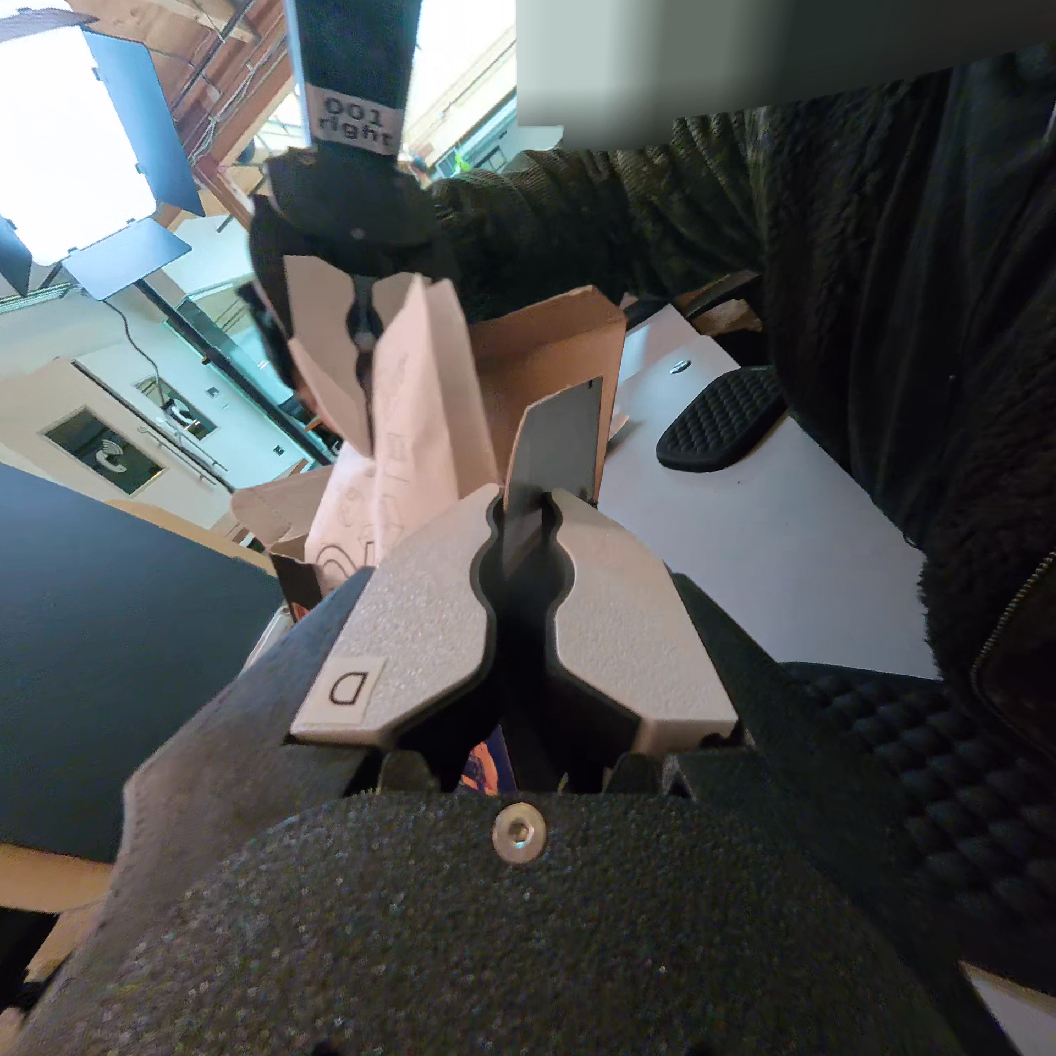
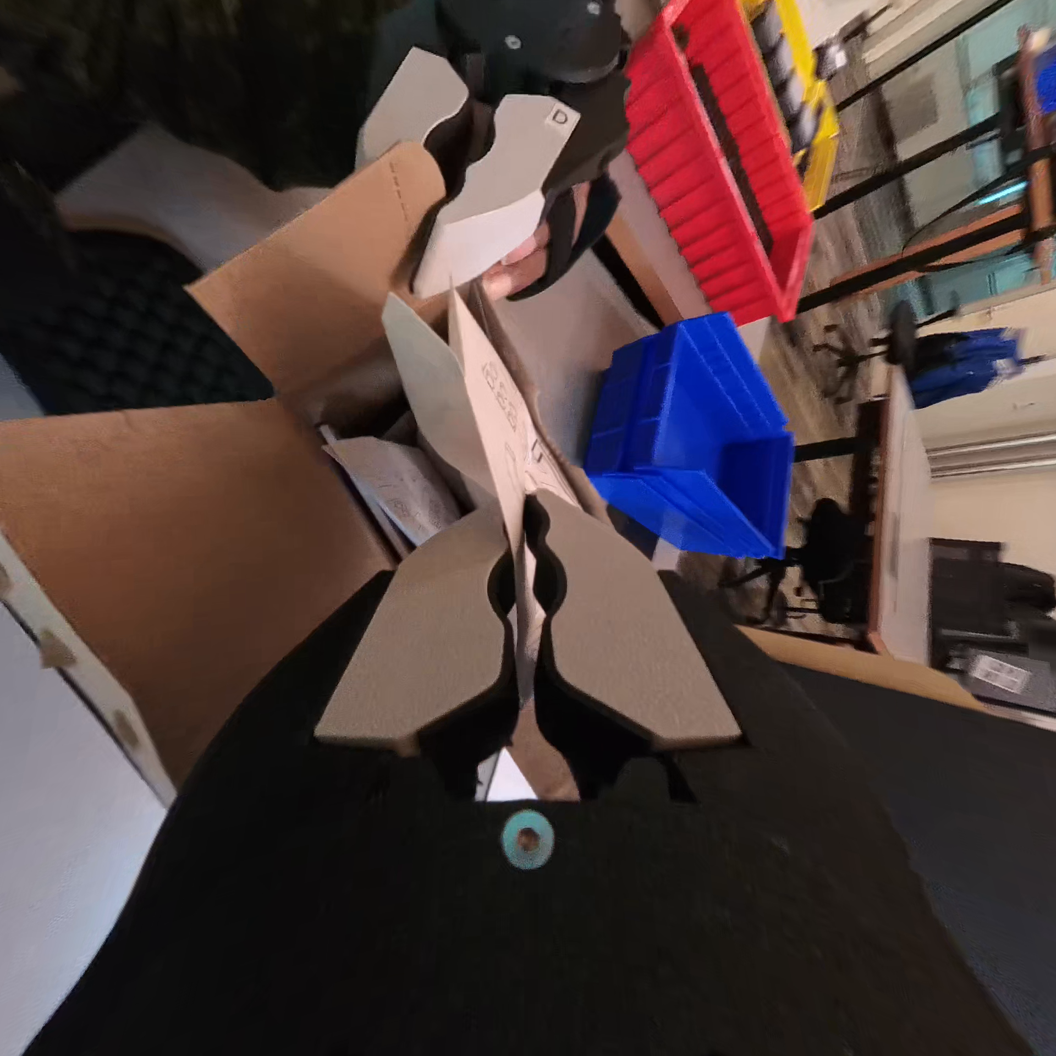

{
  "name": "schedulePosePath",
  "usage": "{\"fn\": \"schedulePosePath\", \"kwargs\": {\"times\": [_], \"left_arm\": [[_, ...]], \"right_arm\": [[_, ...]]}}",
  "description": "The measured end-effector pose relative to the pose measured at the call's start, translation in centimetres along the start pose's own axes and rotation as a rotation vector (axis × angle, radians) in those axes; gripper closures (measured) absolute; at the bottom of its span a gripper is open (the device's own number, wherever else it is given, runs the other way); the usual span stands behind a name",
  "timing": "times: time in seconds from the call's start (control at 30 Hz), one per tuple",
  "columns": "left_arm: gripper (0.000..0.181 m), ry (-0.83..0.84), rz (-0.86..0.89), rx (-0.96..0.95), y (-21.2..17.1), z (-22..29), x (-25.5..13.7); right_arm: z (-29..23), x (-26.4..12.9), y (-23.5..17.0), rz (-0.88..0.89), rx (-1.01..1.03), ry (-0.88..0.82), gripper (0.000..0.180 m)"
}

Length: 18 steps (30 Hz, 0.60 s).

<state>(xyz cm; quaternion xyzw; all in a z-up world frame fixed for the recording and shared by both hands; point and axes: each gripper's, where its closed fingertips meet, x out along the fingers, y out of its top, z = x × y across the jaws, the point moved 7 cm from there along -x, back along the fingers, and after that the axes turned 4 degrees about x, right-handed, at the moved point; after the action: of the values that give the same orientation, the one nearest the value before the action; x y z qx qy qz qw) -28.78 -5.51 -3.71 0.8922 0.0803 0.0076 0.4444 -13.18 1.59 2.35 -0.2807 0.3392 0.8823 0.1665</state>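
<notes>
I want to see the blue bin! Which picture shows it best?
The right wrist view: the blue bin sits in plain sight, whole, beside the cardboard box. The left wrist view doesn't show it at all.

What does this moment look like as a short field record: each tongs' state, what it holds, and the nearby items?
left tongs: shut on the dark flap of the cardboard box
right tongs: shut on a printed paper sheet standing up out of the box
box contents: more printed paper inside
surface: white table, black textured pad on it
beside box: blue bin, red bin beyond it
image quality: right wrist view blurred
</notes>
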Motion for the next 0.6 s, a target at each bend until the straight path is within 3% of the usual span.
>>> {"fn": "schedulePosePath", "kwargs": {"times": [0.2, 0.33, 0.43, 0.5, 0.6], "left_arm": [[0.171, -0.024, 0.024, -0.008, 0.1, 0.2, -0.3], [0.171, -0.002, 0.021, 0.005, 0.0, 0.2, -0.5], [0.171, -0.012, 0.035, 0.006, 0.1, 0.6, -0.5], [0.17, -0.023, 0.029, 0.011, 0.3, 0.8, -0.4], [0.169, -0.01, 0.042, 0.002, 0.3, 0.8, -0.5]], "right_arm": [[-0.4, 4.8, -0.5, -0.308, -0.163, 0.111, 0.18], [-1.7, 7.4, -1.3, -0.527, -0.388, 0.083, 0.18], [-2.2, 7.7, -1.5, -0.539, -0.301, 0.211, 0.176], [-2.1, 7.5, -1.1, -0.476, -0.264, 0.219, 0.156], [-1.9, 6.2, -0.1, -0.299, -0.289, 0.165, 0.157]]}}
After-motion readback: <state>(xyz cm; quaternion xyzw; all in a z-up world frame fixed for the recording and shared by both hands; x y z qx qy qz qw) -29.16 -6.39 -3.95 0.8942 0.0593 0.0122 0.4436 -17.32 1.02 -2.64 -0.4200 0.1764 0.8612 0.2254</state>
